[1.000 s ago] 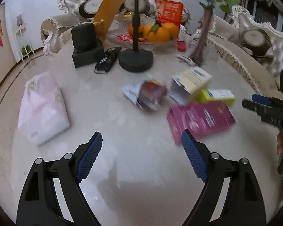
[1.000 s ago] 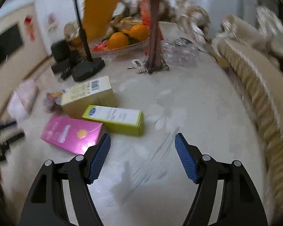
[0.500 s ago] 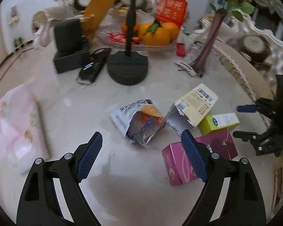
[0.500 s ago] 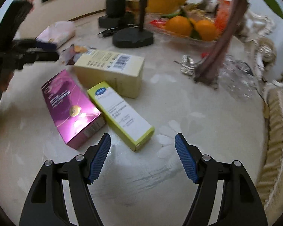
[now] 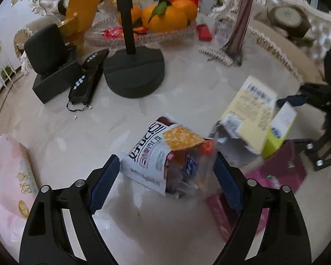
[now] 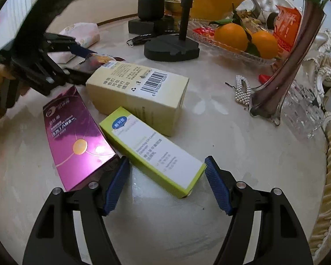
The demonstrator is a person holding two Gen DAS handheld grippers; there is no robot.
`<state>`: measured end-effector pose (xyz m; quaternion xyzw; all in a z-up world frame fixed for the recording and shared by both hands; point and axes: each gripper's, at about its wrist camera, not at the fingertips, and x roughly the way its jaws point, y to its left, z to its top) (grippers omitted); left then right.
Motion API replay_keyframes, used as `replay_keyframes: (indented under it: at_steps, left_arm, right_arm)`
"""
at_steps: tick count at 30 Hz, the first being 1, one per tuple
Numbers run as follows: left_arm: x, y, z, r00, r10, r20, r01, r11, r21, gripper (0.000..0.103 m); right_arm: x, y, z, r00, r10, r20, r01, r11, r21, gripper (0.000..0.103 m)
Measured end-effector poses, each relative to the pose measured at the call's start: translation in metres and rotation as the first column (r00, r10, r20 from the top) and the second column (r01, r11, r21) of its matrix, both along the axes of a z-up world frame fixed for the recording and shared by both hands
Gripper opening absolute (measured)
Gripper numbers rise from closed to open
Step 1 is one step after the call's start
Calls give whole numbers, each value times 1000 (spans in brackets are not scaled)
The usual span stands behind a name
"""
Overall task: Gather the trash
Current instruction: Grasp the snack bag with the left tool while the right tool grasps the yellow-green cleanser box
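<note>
While both tools sit spread and empty, left tool [image 5: 164,180] straddles the snack wrapper [image 5: 165,156] on the desk [image 5: 143,220]; right tool [image 6: 166,182] straddles the near end of the green box [image 6: 152,152]. Wrapper looks light, crinkly, slippery film: pinch a bunched fold mid-body, likely collapses. Green box looks like thin, stiff, empty card: grip across the narrow sides, light squeeze or it crushes. Pink box [image 6: 77,137] touches its left, cream carton [image 6: 139,95] just behind.

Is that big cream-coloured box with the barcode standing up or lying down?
Lying down. The cream box rests on a long side on the marble table, barcode face up, beside the green box.
</note>
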<state>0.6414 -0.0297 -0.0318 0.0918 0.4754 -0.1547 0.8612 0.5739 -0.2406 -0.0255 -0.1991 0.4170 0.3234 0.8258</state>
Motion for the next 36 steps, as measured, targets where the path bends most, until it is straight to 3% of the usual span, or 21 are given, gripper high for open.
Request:
replay_keyframes:
  at_steps: [2,5,9,12,13,15,16,19,24,26,28,30,32,34,36]
  left_arm:
    - [4,0,-4,1000,11,-9,-11,1000,5,83]
    - [6,9,-3,999,38,-17,-39,997,-73,83]
    - [7,11,-4,999,35,-23,-37,997,-67,79]
    - [7,18,-2,997,73,-10,-74,995,-64,49]
    - [7,21,-1,996,88,-12,-88,993,-78,27]
    - [6,29,0,994,107,-33,-110,986,-124,27]
    - [4,30,0,994,107,-35,-111,986,-125,27]
    - [-3,29,0,994,104,-27,-106,989,-103,27]
    - [-13,35,0,992,122,-29,-125,983,-136,27]
    - [-15,36,1,992,123,-37,-127,981,-144,27]
    - [-17,37,2,991,129,-37,-133,981,-141,25]
    - [-19,38,3,990,134,-34,-138,980,-145,23]
    - [-21,38,2,990,135,-40,-139,977,-161,21]
    - [-24,39,3,990,131,-47,-138,974,-182,20]
    - [-29,42,5,990,135,-47,-142,969,-201,19]
  right_arm:
    - [1,-1,-1,1000,-20,-11,20,1000,12,65]
    - [-2,0,-1,999,-36,1,36,999,14,65]
    - [-11,10,1,995,4,103,2,998,-58,68]
    - [-8,13,1,994,16,107,-8,998,-68,71]
    - [-5,13,1,997,15,82,-11,998,-55,70]
    - [-2,13,2,1000,19,18,-18,999,-26,63]
    - [-2,13,2,999,31,-31,-31,1000,-4,52]
    - [-12,18,3,996,55,-76,-55,998,-6,38]
    - [-36,31,5,993,96,-74,-100,994,-49,33]
    - [-44,39,5,993,122,4,-121,985,-120,38]
    - [-46,48,4,985,141,97,-121,975,-188,69]
    - [-44,53,2,982,155,106,-135,975,-177,71]
    - [-36,55,1,991,132,39,-127,986,-112,66]
    - [-29,52,1,992,97,-78,-100,994,-33,31]
    - [-33,53,1,996,48,-80,-50,998,-32,28]
